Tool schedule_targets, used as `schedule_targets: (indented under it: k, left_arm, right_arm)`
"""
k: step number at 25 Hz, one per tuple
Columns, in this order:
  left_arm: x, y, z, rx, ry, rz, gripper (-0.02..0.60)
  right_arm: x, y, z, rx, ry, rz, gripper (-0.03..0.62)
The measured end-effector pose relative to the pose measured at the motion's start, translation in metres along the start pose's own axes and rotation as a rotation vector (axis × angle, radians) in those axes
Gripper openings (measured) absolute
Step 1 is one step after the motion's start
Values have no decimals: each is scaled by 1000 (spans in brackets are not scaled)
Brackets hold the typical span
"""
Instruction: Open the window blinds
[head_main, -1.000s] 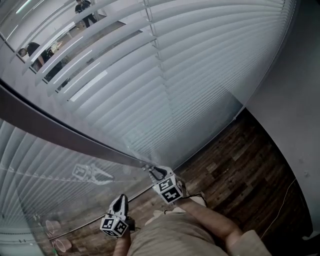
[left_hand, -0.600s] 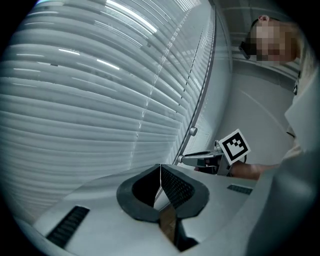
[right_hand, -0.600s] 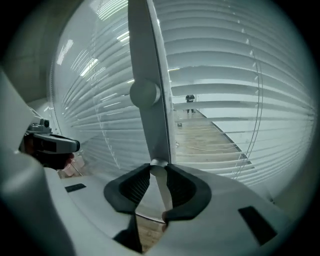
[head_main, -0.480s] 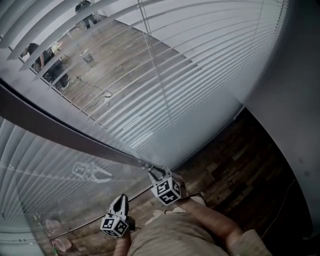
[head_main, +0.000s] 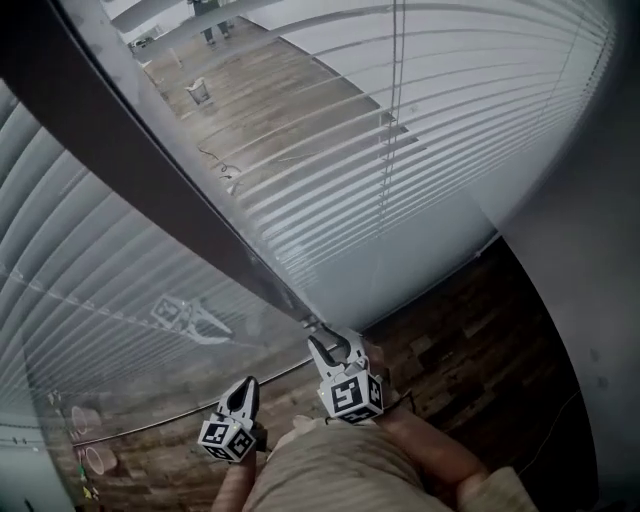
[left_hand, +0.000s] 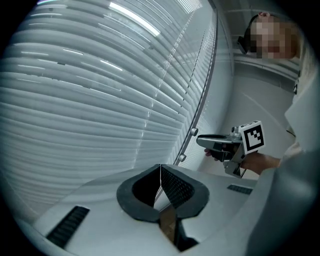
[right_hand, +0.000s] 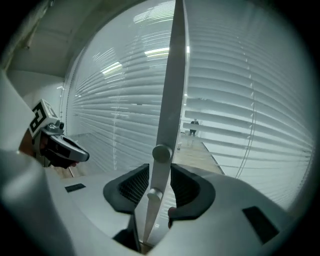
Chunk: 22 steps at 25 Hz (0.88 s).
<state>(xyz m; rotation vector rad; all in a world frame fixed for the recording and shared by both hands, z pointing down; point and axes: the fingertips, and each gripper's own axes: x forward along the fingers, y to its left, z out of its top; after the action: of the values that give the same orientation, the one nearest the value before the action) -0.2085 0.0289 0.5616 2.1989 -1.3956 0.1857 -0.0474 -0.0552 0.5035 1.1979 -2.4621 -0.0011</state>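
- Hanging across the window, white horizontal-slat blinds (head_main: 470, 130) fill most of the head view. Upper-middle slats are tilted edge-on, so a wood-floored room shows thru the gaps. Lower slats & those at left look closed up.
- Pale grey flat tilt wand (right_hand: 170, 100), w/ two round knobs near its lower end, hangs in front of the slats & runs down into the R gripper (right_hand: 159, 180).
- R gripper is grasping the wand, w/ black ribbed pads on either side of it at knob level. Jaws have just eased a touch wider, wand btwn them.
- Its black-and-white marker cube (head_main: 352, 393) faces the head camera.
- L gripper (left_hand: 161, 182) is clenched, pads meeting tip to tip w/ nothing btwn them. It sits lower & to the left of the R gripper, apart from the wand, pointing toward the slats.
- Beyond the glass, a small distant person (right_hand: 193, 126) stands in the far room.
- Dark wood-plank floor (head_main: 470, 330) lies below the blinds; plain grey wall (head_main: 590, 200) closes the right side.
- Beige-clad arm (head_main: 430, 460) reaches up to the R gripper at the bottom of the head view.
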Motion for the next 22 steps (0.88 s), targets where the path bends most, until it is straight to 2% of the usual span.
schedule_targets:
  k: [3, 8, 12, 14, 19, 22]
  left_arm:
    - [-5, -2, -4, 11, -19, -9, 12]
    - [-26, 0, 4, 80, -35, -28, 12]
    - [-27, 10, 4, 75, -41, -25, 12]
    - [-22, 16, 1, 66, -37, -15, 12]
    - [10, 34, -3, 57, -21, -7, 12]
    - [6, 38, 3, 53, -23, -14, 12]
  right_arm:
    - [2, 3, 8, -15, -19, -11, 120]
    - [0, 20, 17, -40, -9, -60, 120]
    - [7, 18, 18, -51, -7, -76, 120]
    - [13, 10, 9, -22, -5, -85, 120]
    - [37, -25, -13, 214, 35, -21, 120]
    - [38, -28, -12, 505, 12, 67, 120]
